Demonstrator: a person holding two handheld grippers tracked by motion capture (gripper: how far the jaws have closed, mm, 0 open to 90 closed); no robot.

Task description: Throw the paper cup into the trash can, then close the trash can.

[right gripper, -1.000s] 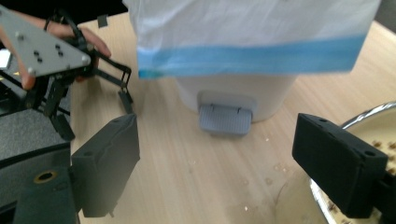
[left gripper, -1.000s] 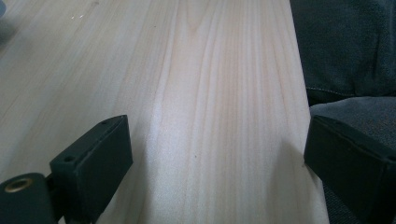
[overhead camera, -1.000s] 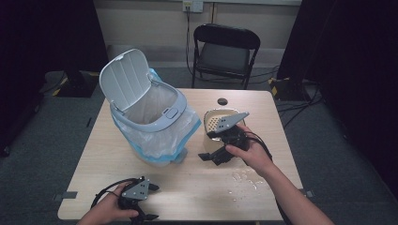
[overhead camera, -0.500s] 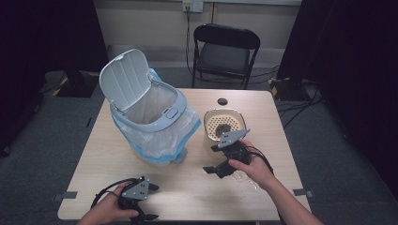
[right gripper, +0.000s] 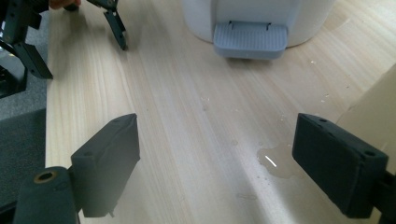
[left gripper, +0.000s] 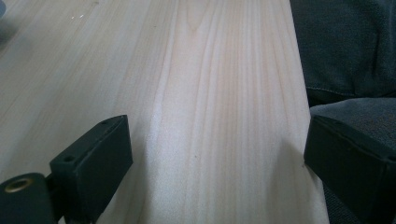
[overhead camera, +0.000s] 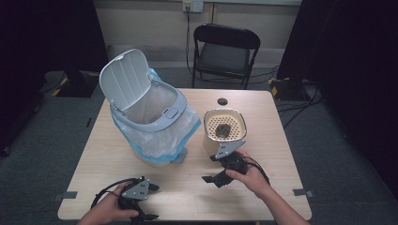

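Two large things stand on the table [overhead camera: 117, 154]: a white pedal bin [overhead camera: 150, 124], lid up and lined with a clear blue-edged bag, on the left half toward the far edge, and a cream strainer basket [overhead camera: 225, 126] just right of centre, upright, with a dark clump of waste [overhead camera: 222, 131] lying on its perforated bottom. My reading is that the work in hand is emptying that basket into the bin, and the step now is the reach for the basket; it is not yet gripped. The right gripper [overhead camera: 224, 165] sits just on the near side of the basket, low over the table, jaws wide apart with nothing between them. In the right gripper view its two pads [right gripper: 109, 156] frame bare wood and a small puddle [right gripper: 275, 161], with the bin's grey pedal [right gripper: 251, 41] ahead and a cream wall at the right edge, which I take for the basket; so the basket lies beside and outside the fingers, not between them. The left gripper [overhead camera: 137, 197] rests near the near-left corner of the table, well apart from both bin and basket; its pads [left gripper: 95, 163] also stand wide, holding nothing, over the near edge. Next move, as I judge it: turn the right jaws toward the basket wall or rim, close on it, then lift and tip over the open bin. Wet wood may let the basket slide.
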